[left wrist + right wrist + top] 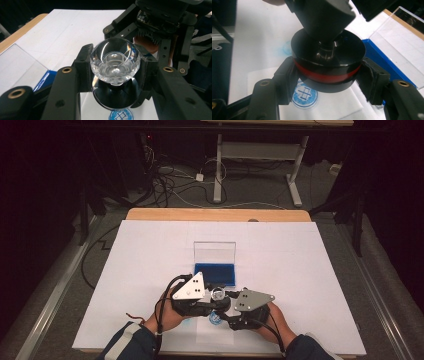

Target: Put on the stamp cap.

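Observation:
A stamp with a clear round knob (115, 60) and a black base (328, 55) ringed by a red band (324, 77) hangs just above the white sheet. My left gripper (115, 68) is shut on the knob, which also shows from above (218, 295). From the opposite side my right gripper (328, 75) is shut on the base. Under the stamp lies a round blue print (304, 95) on a small paper slip (337, 106). From the high view the left gripper (214, 301) and right gripper (225, 312) meet near the table's front edge.
A blue ink pad (215, 274) sits in an open case just behind the grippers, its clear lid (215, 251) standing upright. The white sheet (300, 285) covers most of the wooden table (150, 214). A fainter blue smudge (286, 48) marks the sheet beyond the stamp.

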{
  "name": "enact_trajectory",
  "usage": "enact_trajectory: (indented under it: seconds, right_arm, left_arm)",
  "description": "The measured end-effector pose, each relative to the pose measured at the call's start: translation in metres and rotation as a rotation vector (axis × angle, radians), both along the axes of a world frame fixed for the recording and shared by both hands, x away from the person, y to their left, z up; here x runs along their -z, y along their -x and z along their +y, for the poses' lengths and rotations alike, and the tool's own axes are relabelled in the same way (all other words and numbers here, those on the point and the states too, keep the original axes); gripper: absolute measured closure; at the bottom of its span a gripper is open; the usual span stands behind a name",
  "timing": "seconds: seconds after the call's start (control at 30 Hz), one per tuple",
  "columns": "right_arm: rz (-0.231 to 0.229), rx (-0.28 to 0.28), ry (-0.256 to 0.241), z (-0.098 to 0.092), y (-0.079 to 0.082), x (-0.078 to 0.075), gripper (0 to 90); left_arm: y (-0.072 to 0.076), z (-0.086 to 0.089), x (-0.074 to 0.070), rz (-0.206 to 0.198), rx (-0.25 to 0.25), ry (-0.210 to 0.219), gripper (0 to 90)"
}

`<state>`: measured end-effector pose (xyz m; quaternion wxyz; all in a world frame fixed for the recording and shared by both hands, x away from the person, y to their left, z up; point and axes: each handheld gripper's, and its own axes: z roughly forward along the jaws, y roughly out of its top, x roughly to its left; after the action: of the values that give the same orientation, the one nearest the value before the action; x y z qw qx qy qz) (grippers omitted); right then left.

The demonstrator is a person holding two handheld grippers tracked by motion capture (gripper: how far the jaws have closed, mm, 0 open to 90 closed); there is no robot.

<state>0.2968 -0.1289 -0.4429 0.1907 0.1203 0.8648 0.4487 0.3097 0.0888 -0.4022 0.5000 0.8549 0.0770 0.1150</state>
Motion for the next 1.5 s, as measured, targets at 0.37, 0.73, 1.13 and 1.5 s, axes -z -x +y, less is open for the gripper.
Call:
enact_trajectory:
  seconds: [0.37, 0.73, 1.13, 1.5]
  right_arm:
    - [-0.002, 0.001, -0.029, -0.001, 0.003, -0.004, 38.8]
    - [0.026, 0.002, -0.009, 0.000, 0.003, -0.003, 38.9]
    - [0.034, 0.010, -0.025, 0.000, 0.001, -0.001, 38.0]
    - [0.016, 0.028, -0.003, -0.002, 0.002, -0.001, 24.3]
  left_arm:
    - [-0.002, 0.003, 0.002, 0.016, 0.005, 0.030, 54.4]
    - [0.002, -0.001, 0.006, -0.006, 0.004, 0.016, 54.5]
    - [0.001, -0.002, 0.004, -0.023, -0.005, -0.002, 54.4]
    - [0.001, 0.009, -0.005, -0.042, -0.031, 0.032, 54.4]
